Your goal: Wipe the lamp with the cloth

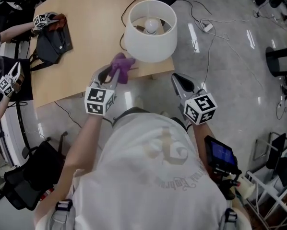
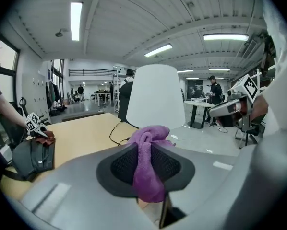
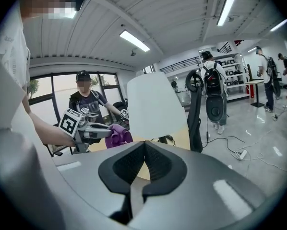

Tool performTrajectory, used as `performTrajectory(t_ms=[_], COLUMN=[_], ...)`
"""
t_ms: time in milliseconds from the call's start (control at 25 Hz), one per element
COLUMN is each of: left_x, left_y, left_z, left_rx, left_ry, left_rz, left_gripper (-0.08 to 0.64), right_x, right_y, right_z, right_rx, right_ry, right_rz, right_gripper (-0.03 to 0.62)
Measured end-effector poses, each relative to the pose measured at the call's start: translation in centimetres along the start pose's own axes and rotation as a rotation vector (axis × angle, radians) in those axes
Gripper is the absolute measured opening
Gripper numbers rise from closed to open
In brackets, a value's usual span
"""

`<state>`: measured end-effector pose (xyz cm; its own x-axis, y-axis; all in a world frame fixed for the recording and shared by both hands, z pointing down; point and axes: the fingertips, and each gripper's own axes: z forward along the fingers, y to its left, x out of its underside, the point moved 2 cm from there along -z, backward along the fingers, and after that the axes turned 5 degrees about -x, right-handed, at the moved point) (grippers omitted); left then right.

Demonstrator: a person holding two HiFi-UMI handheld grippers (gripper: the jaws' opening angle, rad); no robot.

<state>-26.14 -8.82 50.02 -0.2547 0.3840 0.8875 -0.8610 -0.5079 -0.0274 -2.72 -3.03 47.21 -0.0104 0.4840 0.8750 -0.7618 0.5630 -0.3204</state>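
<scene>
At the far left, a black bag (image 1: 52, 44) lies on the tabletop (image 1: 86, 13), well apart from the work area; it plays no part in the task.

The left gripper (image 1: 111, 75) points slightly downward toward the lamp (image 1: 150, 42). Its fingers (image 2: 120, 166) stand at a narrow gap and clamp a fold of the purple cloth (image 1: 122, 66). The bunched end of the cloth projects past the fingertips, so I judge that fabric, not the gripper, will meet the lamp. The cloth sits just beside the lower rim of the white shade. I cannot tell whether it touches the shade.

The lamp stands upright at the near edge of the tabletop, directly ahead of both grippers and between their lines of approach.

The right gripper (image 1: 182, 85) hangs to the right of the lamp, beyond the tabletop edge. Its fingers (image 3: 126, 164) meet at the tips with nothing between them. I judge that it is placed there to steady the shade if needed.
</scene>
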Motion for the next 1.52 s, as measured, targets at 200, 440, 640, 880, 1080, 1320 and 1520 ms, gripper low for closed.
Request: performTrajectory(t_ms=[200, 440, 640, 880, 1080, 1320, 1520], left_x=[-2.3, -4.7, -5.2, -6.2, -6.4, -5.0, -2.9], left_y=[-2.0, -6.8, -7.7, -13.1, -15.3, -16.6, -15.3], left_z=[-3.6, -6.9, -9.9, -12.4, -12.6, -12.7, -13.6], left_rx=[-0.052, -0.083, -0.108, -0.118, -0.09, -0.022, 0.033], left_ry=[-0.095, -0.174, -0.235, -0.261, -0.281, -0.256, -0.227], left_rz=[-0.094, -0.174, -0.165, -0.106, -0.101, -0.1, -0.109], left_gripper=[0.08, 0.08, 0.08, 0.08, 0.08, 0.08, 0.081], right_x=[-1.5, -2.6, -2.3, -1.9, -1.8, 0.3, 1.8], right_y=[0.0, -0.2, 1.3, 1.8, 2.1, 2.8, 4.9], right_z=[-1.1, -5.4, -6.1, -10.4, -12.6, -14.3, -13.0], right_rx=[-0.068, -0.13, -0.157, -0.198, -0.182, -0.116, -0.077], right_ry=[-0.043, -0.117, -0.14, -0.133, -0.153, -0.16, -0.152], right_rz=[-0.067, -0.112, -0.129, -0.147, -0.169, -0.109, -0.083], right_gripper=[0.012, 0.013, 0.012, 0.012, 0.012, 0.012, 0.012])
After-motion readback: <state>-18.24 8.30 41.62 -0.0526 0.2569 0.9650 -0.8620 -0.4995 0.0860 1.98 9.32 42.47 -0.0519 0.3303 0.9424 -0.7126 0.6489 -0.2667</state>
